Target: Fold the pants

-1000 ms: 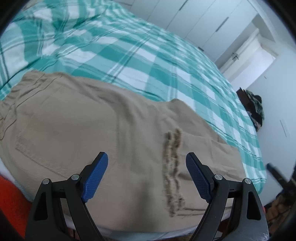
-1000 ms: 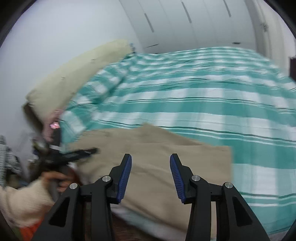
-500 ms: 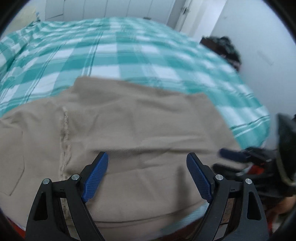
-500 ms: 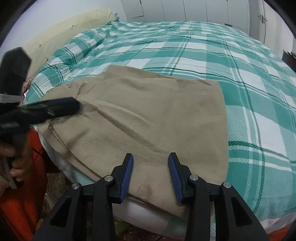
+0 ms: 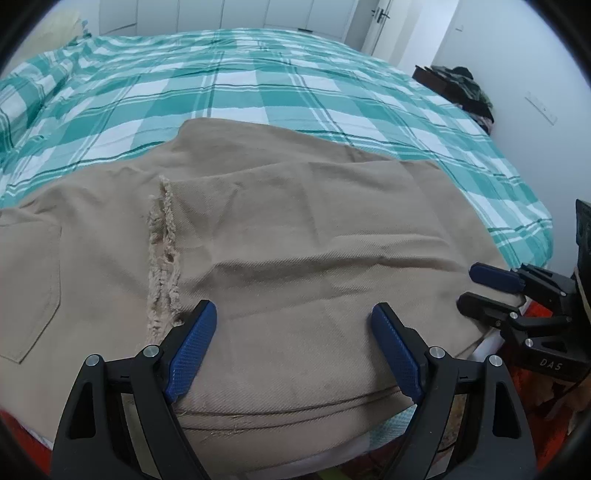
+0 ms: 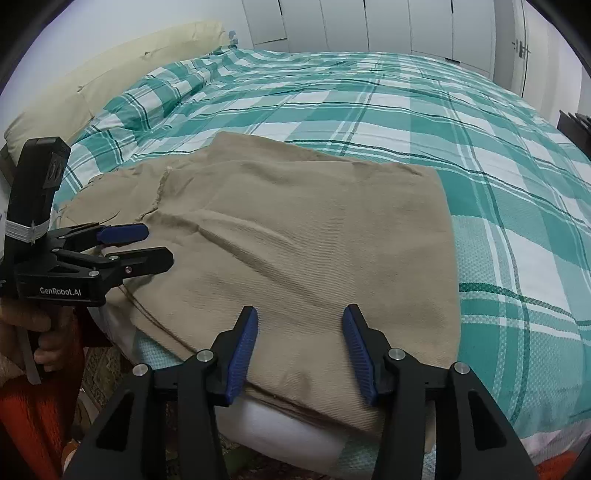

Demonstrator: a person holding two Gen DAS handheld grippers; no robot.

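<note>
Tan pants (image 5: 280, 236) lie folded flat at the near edge of the bed, with frayed leg hems (image 5: 162, 258) on top at the left; they also show in the right wrist view (image 6: 303, 243). My left gripper (image 5: 293, 350) is open and empty, just above the pants' near edge. My right gripper (image 6: 300, 347) is open and empty over the pants' near right part. Each gripper shows in the other's view, the right one (image 5: 495, 288) at the pants' right end, the left one (image 6: 133, 243) at the left.
A bed with a green and white checked cover (image 5: 258, 77) stretches away behind the pants. A cream headboard cushion (image 6: 110, 81) is at far left. White wardrobe doors (image 6: 369, 26) line the back wall. A dark stand with clothes (image 5: 461, 85) sits at far right.
Both views have settled and sharpened. The left gripper has swung right so the frayed hems sit to its left. The right gripper has opened wider.
</note>
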